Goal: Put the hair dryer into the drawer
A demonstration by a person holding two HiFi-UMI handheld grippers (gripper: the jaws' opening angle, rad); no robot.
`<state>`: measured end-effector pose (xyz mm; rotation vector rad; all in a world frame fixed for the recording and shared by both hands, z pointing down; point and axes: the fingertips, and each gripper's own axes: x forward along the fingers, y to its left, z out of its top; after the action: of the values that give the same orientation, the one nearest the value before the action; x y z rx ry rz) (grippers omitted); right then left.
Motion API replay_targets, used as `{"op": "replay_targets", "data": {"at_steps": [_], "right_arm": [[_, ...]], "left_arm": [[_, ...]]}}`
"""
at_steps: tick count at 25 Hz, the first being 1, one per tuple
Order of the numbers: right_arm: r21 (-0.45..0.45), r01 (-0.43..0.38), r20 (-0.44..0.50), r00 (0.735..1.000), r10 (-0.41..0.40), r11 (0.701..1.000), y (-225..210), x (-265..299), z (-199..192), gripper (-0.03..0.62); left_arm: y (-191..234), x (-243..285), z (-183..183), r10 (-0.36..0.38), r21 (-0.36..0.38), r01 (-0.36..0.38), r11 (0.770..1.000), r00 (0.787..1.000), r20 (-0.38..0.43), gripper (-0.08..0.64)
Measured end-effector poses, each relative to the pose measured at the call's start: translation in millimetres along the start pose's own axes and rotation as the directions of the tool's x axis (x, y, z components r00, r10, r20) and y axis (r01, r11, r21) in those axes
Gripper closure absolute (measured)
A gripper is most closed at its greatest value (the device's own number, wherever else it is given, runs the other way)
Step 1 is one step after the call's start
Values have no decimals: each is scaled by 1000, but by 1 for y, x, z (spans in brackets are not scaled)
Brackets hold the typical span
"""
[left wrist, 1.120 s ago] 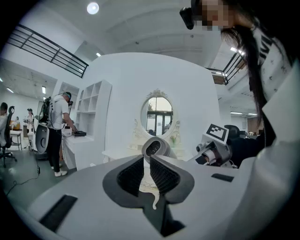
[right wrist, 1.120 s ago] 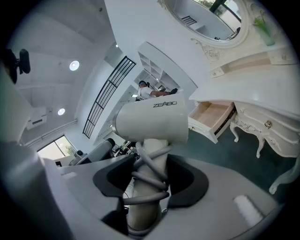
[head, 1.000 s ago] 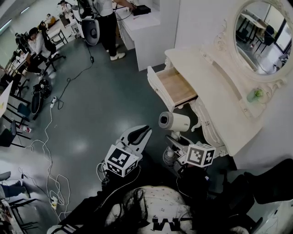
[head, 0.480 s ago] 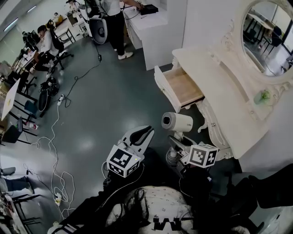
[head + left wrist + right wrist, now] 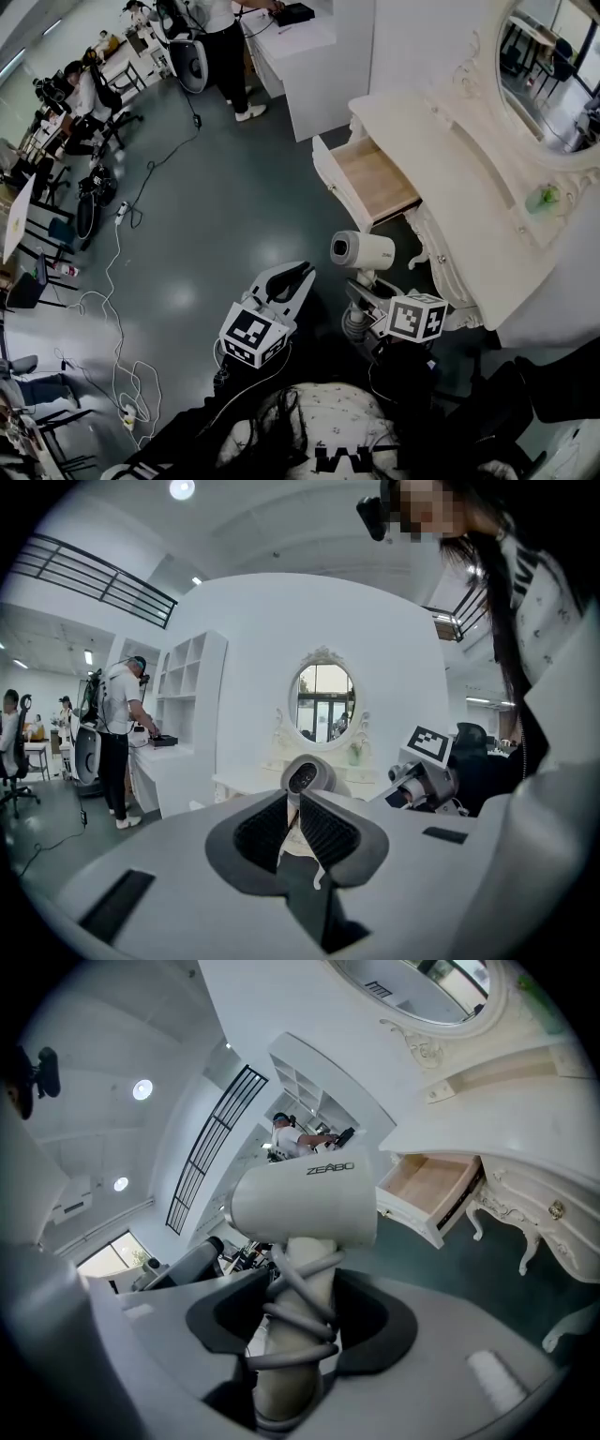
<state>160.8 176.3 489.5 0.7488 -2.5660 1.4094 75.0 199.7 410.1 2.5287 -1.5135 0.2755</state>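
My right gripper [image 5: 361,300] is clamped on the handle of the hair dryer [image 5: 361,250], jaws held fairly wide by the handle and the cord [image 5: 298,1290] wound round it, barrel up top and lying crosswise. The dryer is in the air, short of the open drawer [image 5: 375,176] of the white dressing table [image 5: 450,187] and not yet over it. My left gripper [image 5: 292,278] hangs just beside it with nothing in it, jaws closed down to a sliver. What worries me is the grip: the pads sit on cord loops, not on bare handle, so I judge the top-heavy barrel could swing or twist in the jaws as I tilt it down. The drawer looks shallow and sits right under the tabletop's edge, so coming in too high risks knocking the barrel on that edge, and too low risks hitting the drawer front and pushing it shut. If I let go with the barrel standing up, it probably won't lie flat. A loose loop of cord could also drape over the rim and catch. I'd keep the left gripper ready to steady the drawer front
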Motion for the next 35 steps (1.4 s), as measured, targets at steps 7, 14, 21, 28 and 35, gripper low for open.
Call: {"op": "replay_targets", "data": {"at_steps": [7,14,21,28,35], "right_arm": [[19,39,-2,999,-39,999,-13,53,34,373],[76,102,6,995,-103,992,-26,119,81,373],[121,149,36,987,-155,981,-31,180,121,373],[176,183,75,977,-199,967,-34,218,143,373],[199,227,108,962,-252,953,-43,229,155,373]], "left_arm": [[71,32,-2,-9,-33,9,999,1000,-3,529],[157,76,21,-75,-32,75,997,997,-4,529],[230,108,31,-144,-35,144,989,989,-21,529],[272,130,36,-227,-24,227,974,974,-23,529],[290,142,36,-278,-23,277,961,960,-25,529]]}}
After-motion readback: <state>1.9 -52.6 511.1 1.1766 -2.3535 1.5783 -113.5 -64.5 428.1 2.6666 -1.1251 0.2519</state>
